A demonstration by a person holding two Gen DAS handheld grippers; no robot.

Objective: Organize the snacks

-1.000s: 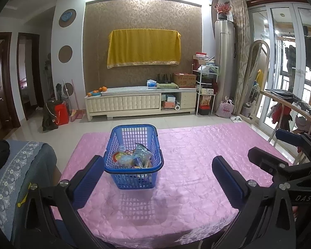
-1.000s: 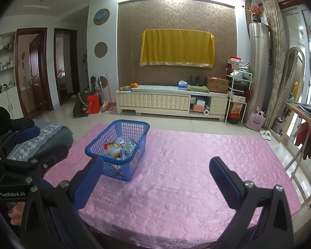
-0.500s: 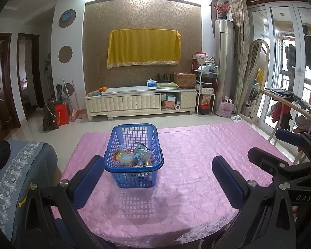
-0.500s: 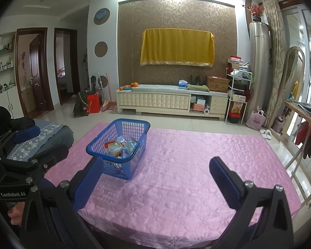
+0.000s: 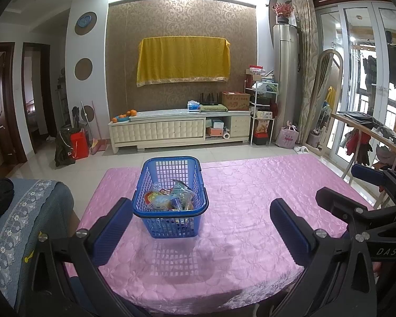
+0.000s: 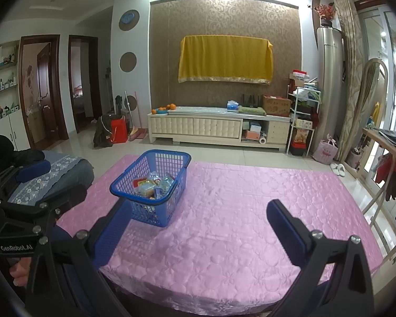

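Both grippers' jaws wide, empty; right wrist view alone shows shelves (image 6: 5,84) (far left).

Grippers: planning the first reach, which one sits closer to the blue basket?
The left gripper: basket lies almost between its fingers; the right gripper stands farther right.

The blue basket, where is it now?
In both views the blue basket stands on the pink tablecloth, left of centre, beyond the open left gripper.

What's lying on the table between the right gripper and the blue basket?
Nothing: in the right wrist view only bare pink quilted tablecloth stretches between the open right gripper and the blue plastic snack basket.
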